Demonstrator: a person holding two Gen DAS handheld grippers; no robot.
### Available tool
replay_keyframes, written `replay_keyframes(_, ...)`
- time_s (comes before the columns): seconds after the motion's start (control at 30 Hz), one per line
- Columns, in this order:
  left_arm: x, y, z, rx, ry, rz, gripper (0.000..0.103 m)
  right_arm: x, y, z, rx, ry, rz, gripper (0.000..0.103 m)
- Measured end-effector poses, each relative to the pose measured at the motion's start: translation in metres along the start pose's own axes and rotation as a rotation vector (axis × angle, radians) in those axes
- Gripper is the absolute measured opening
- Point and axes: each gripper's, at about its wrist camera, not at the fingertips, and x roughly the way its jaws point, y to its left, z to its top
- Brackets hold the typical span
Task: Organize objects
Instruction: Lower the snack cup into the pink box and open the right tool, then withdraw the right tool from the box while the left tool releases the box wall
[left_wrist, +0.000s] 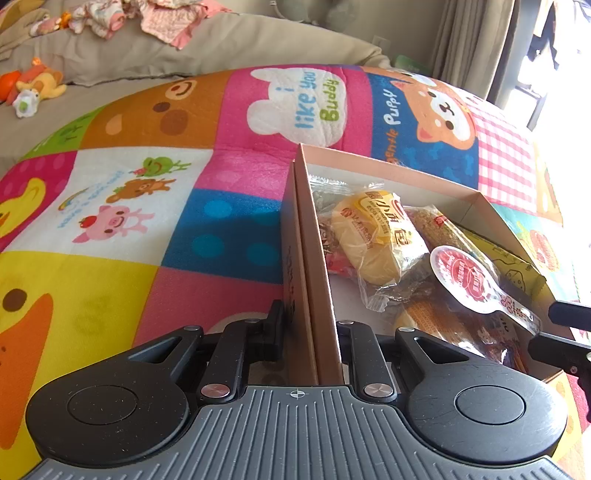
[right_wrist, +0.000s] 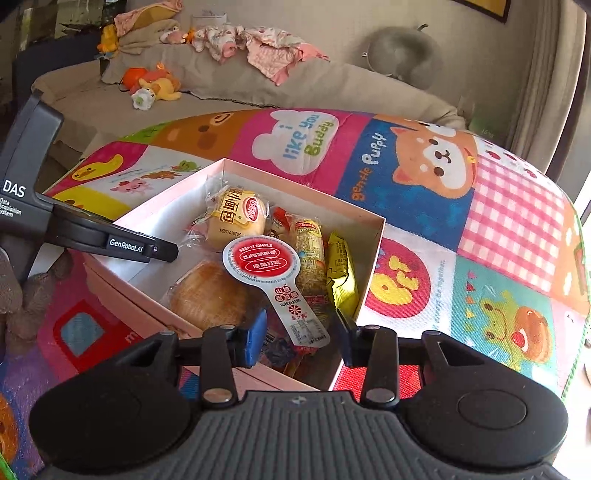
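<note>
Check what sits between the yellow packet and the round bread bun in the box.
Right wrist view: the red-topped lollipop-shaped packet and a long grain bar lie between the yellow packet and the round bun inside the box.

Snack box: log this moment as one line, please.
left gripper: shut on snack box wall | right gripper: open over red-lidded snack pack | snacks in box

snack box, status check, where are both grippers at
Left gripper shut on box wall. Right gripper open over lollipop-shaped packet, not gripping. Snacks already in box; nothing blocking.
</note>
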Motion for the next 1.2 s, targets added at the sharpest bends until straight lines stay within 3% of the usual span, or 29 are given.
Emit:
replay_keyframes(0.07,0.000,0.001,0.000,-0.006,0.000,-0.005,0.018,-0.003,-0.007,0.000,0.039,0.007,0.041,0.040)
replay_keyframes(0.17,0.000,0.001,0.001,-0.016,0.007,-0.002,0.018,-0.007,-0.025,0.005,0.176,0.038,0.193,0.043)
replay_keyframes(0.23,0.000,0.000,0.004,-0.014,0.019,0.003,0.018,-0.006,-0.032,0.010,0.235,0.037,0.237,0.043)
replay_keyframes(0.37,0.001,-0.001,0.007,-0.015,0.041,0.007,0.018,0.008,-0.027,0.030,0.158,-0.003,0.130,0.043)
replay_keyframes(0.47,0.001,-0.001,0.006,-0.015,0.039,0.007,0.018,0.038,-0.031,0.046,0.156,0.056,0.044,0.042)
replay_keyframes(0.53,0.000,0.000,0.005,-0.010,0.035,0.001,0.018,0.055,-0.040,0.048,0.230,0.113,0.065,0.041)
replay_keyframes(0.67,0.000,0.001,0.005,-0.007,0.036,-0.009,0.018,0.050,-0.044,0.039,0.262,0.099,0.168,0.041)
replay_keyframes(0.77,0.000,0.000,0.004,0.002,0.031,-0.006,0.018,0.025,-0.037,0.026,0.170,0.024,0.074,0.041)
replay_keyframes(0.83,0.000,-0.001,0.005,0.008,0.031,0.001,0.018,0.002,-0.036,0.014,0.114,-0.029,0.049,0.055)
replay_keyframes(0.9,0.001,-0.003,0.005,0.015,0.034,0.008,0.018,-0.020,-0.037,0.000,0.097,-0.071,0.036,0.080)
replay_keyframes(0.97,0.001,-0.005,0.005,0.019,0.035,0.017,0.018,-0.036,-0.041,-0.014,0.101,-0.083,0.050,0.087)
replay_keyframes(1.2,0.005,-0.023,0.008,0.081,0.038,0.036,0.018,-0.021,-0.035,-0.055,0.148,-0.002,0.081,0.084)
